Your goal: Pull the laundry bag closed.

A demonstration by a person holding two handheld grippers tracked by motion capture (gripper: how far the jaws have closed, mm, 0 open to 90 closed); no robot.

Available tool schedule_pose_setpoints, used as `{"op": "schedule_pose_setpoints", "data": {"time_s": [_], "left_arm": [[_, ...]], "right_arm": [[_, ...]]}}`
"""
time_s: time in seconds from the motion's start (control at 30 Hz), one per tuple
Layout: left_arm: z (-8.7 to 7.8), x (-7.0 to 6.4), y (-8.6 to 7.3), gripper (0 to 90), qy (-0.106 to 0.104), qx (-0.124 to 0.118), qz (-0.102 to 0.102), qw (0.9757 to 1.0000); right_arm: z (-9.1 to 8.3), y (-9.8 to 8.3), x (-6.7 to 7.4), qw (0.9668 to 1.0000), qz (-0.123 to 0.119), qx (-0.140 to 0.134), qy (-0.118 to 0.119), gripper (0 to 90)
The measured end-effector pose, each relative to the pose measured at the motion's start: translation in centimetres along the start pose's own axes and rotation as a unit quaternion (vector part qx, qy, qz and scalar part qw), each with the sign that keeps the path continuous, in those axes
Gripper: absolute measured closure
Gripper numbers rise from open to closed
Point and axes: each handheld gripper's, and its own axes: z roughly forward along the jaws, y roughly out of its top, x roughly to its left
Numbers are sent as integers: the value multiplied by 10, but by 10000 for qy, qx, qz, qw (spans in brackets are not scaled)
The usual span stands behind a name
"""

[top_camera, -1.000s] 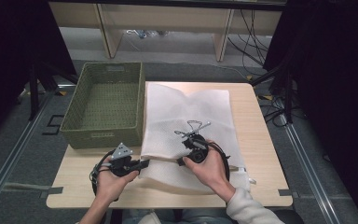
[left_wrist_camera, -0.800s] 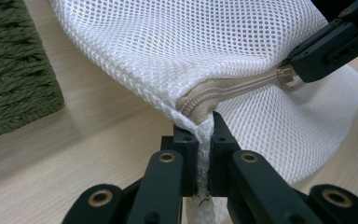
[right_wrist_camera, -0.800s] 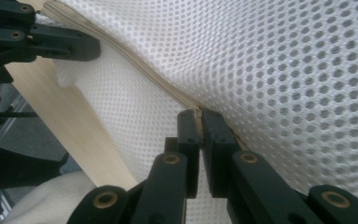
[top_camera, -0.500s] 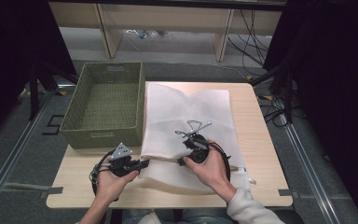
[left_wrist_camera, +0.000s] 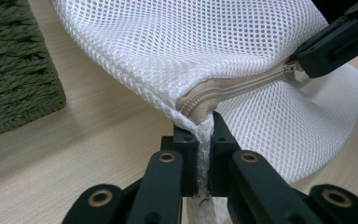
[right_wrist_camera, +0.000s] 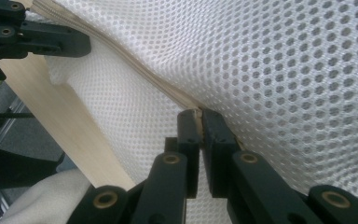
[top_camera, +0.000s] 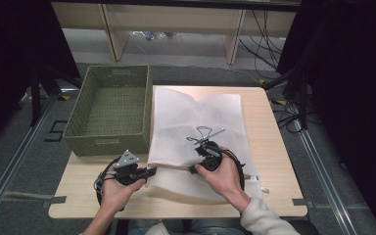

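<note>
The mesh bag (top_camera: 196, 122) is spread just right of the basket (top_camera: 110, 110). Its zip end is pinched by the left gripper (left_wrist_camera: 204, 128); the zip pull is clamped by the right gripper (right_wrist_camera: 200, 116). No writing is readable.

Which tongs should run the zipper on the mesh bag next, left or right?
Right. The right tongs are shut on the zipper pull; the left tongs pinch the mesh bag at the zipper's end, likely anchoring it.
</note>
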Motion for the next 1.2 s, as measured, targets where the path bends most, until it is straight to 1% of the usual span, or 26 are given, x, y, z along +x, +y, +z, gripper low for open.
{"op": "schedule_pose_setpoints", "data": {"time_s": [0.03, 0.1, 0.23, 0.37, 0.4, 0.47, 0.53, 0.6, 0.67, 0.77, 0.8, 0.83, 0.87, 0.9, 0.93, 0.97, 1.0, 1.07, 1.13, 1.17, 1.2], "left_arm": [[0, 0, 0, 845, 2, 0, -26, 10000], [0, 0, 0, 845, -1, -15, -15, 10000], [0, 0, 0, 845, 0, 2, -26, 10000], [0, 0, 0, 845, 3, 3, -26, 10000], [0, 0, 0, 845, 5, 6, -34, 10000], [0, 0, 0, 845, 14, 3, -30, 10000], [1, 0, 0, 845, 11, 1, -35, 10000], [0, 0, 0, 845, 12, 1, -35, 10000], [0, 0, 0, 845, 7, 4, -37, 10000], [0, 0, 0, 845, 16, 7, -33, 10000], [2, -2, -1, 845, 27, -141, -210, 9997], [-1, 2, 0, 845, 16, 85, 71, 9999], [2, -2, -1, 845, 24, -130, -195, 9997], [3, -2, -1, 845, 34, -136, -194, 9997], [2, -2, -1, 845, 30, -132, -197, 9997], [0, 0, 0, 845, 20, -6, -42, 10000], [2, -2, 0, 845, 24, -135, -205, 9997], [2, -2, -1, 845, 26, -131, -196, 9997], [2, -1, -1, 845, 25, -106, -174, 9998], [2, -2, -1, 845, 24, -146, -217, 9997], [1, 0, -1, 845, 16, -21, -68, 10000]], "right_arm": [[0, 0, 0, 10000, 37, -25, -16, 873], [0, 0, -1, 10000, -26, 28, 57, 872], [-1, -1, 0, 10000, -2, -30, -16, 872], [-1, -1, -1, 10000, -42, -19, 4, 872], [-1, -1, -1, 10000, 20, 8, 6, 872], [-1, -2, -2, 10000, 13, -32, -36, 872], [0, -2, -3, 10000, 35, -24, -26, 872], [-1, -2, -3, 10000, -7, -44, -57, 872], [-2, -3, -1, 10000, 74, -19, -23, 872], [-2, -3, -3, 10000, 11, -25, -50, 873], [-3, -4, -2, 9999, 92, -14, -81, 873], [-3, -4, -2, 9999, 124, -3, -82, 873], [-3, -4, -3, 9999, 117, -3, -64, 873], [-3, -4, -4, 10000, 35, -31, -54, 872], [-3, -5, -4, 9999, 73, -21, -89, 873], [-3, -5, -4, 9999, 57, -38, -90, 872], [-3, -4, -5, 10000, 16, -51, -78, 873], [-4, -5, -4, 9999, 74, -39, -92, 873], [-4, -5, -4, 10000, 25, -56, -71, 873], [-4, -5, -4, 9999, 24, -54, -92, 872], [-4, -5, -4, 9999, 63, -63, -98, 872]]}}
